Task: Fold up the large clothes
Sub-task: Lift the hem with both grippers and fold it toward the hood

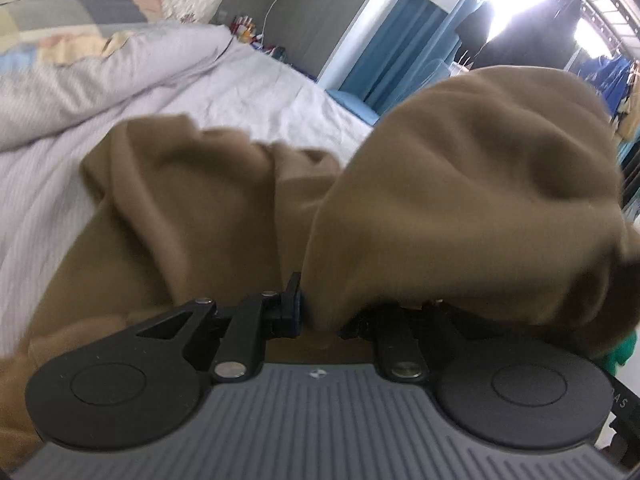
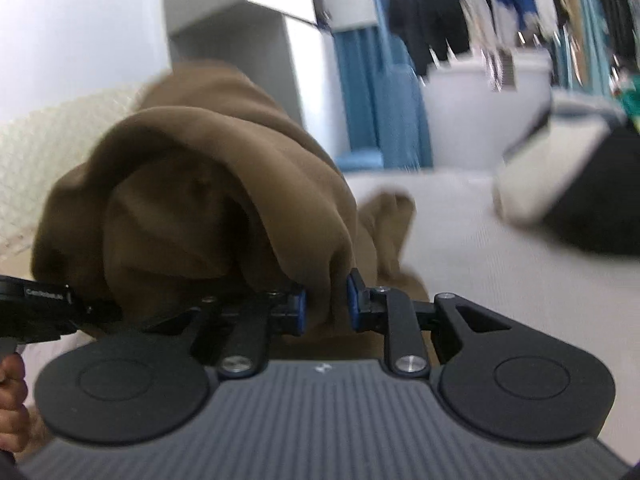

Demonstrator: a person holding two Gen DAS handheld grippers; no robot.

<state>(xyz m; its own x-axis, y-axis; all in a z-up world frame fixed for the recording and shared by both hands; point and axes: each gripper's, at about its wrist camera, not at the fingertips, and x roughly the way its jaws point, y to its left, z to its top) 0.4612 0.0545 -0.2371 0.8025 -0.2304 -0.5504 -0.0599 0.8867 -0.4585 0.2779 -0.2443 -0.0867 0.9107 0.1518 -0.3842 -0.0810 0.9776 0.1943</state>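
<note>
A large brown garment (image 1: 200, 200) hangs and drapes over the bed in the left wrist view, bunched high at the right. My left gripper (image 1: 320, 308) is shut on a fold of this cloth; its right finger is hidden under the fabric. In the right wrist view the brown garment (image 2: 208, 184) billows up in front of the camera. My right gripper (image 2: 326, 304) is shut on a pinch of the cloth between its blue pads (image 2: 353, 300). The other gripper's black body (image 2: 36, 308) and a hand (image 2: 12, 396) show at the far left.
A pale striped bedsheet (image 1: 60, 208) and a rumpled duvet (image 1: 100, 80) cover the bed. Blue curtains (image 1: 400, 40) and hanging clothes (image 1: 608, 72) stand beyond. In the right wrist view a black-and-white object (image 2: 580, 188) lies on the bed, with a white bin (image 2: 488, 108) behind.
</note>
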